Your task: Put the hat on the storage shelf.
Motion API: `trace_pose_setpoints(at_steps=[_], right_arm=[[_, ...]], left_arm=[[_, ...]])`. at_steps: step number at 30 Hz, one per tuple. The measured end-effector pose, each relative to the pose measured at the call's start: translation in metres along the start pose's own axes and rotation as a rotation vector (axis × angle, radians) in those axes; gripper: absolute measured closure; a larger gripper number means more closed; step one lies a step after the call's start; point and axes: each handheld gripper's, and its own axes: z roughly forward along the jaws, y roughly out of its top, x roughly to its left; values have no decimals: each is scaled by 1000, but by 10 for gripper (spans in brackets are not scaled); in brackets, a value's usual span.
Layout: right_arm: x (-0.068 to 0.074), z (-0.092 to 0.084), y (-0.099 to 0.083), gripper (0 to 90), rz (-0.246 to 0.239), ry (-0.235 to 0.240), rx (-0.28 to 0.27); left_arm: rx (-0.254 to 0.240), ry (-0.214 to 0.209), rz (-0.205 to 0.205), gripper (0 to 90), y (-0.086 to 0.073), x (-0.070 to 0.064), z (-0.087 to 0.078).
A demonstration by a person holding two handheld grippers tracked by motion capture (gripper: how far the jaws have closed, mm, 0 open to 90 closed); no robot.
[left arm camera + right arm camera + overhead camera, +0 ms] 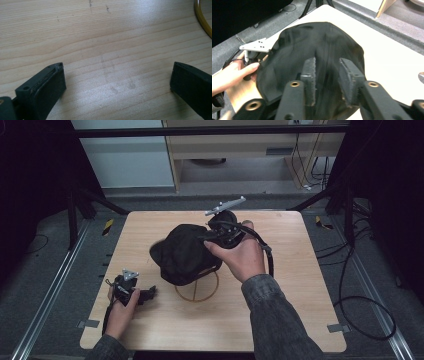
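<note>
Black cap (187, 252) is sitting draped over the wire stand (197, 290) mid-bench; right hand-held gripper (327, 82) is hovering part-spread over its crown, left hand-held gripper (117, 82) is resting spread, so placement looks nearly finished.

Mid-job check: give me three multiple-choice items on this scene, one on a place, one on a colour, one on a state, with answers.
1. Where does the black cap sit?
A. on the wire stand
B. flat on the floor
C. in a box
2. What colour is the stand?
A. blue
B. yellow-gold
C. white
3. How do the left tool's jaws stand?
A. clamped on the cap
B. wide apart over bare table
C. shut on a cable

Answers: 1 A, the cap covers the stand's top; 2 B, its ring shows golden; 3 B, only wood lies between them.
</note>
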Motion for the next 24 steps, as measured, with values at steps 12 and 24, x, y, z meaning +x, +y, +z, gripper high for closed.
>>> trace_pose_setpoints(at_steps=[12,24], right_arm=[[-7,-21,-8,580,9,-4,-34],[-11,-35,-14,567,13,-7,-62]], left_arm=[[2,-1,3,0,0,0,0],[2,-1,4,0,0,0,0]])
